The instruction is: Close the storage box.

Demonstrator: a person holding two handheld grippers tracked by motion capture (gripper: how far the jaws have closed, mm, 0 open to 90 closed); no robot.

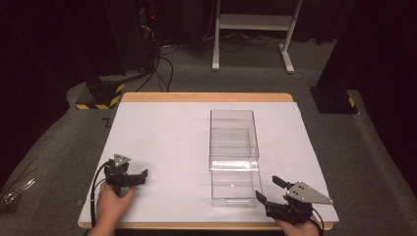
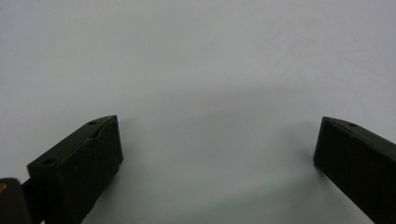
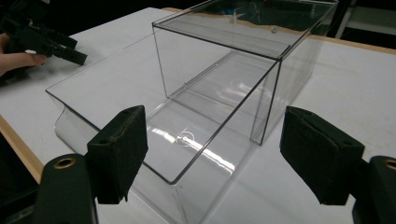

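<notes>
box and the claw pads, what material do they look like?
Box: clear rigid plastic, probably acrylic; you see the table through its walls, with glossy glare streaks and sharp straight edges. Its drawer is pulled partway out.
Right claw pads: matte black, slightly textured, likely rubber or foam; no shine.
Left claw pads look the same: dull black.

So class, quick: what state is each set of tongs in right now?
Left tongs: open, holding nothing.
Right tongs: open, holding nothing, near the clear box.

obstacle: clear box (image 1: pixel 234 157) mid-table | free: white sheet (image 1: pixel 162 142) left of it
</notes>
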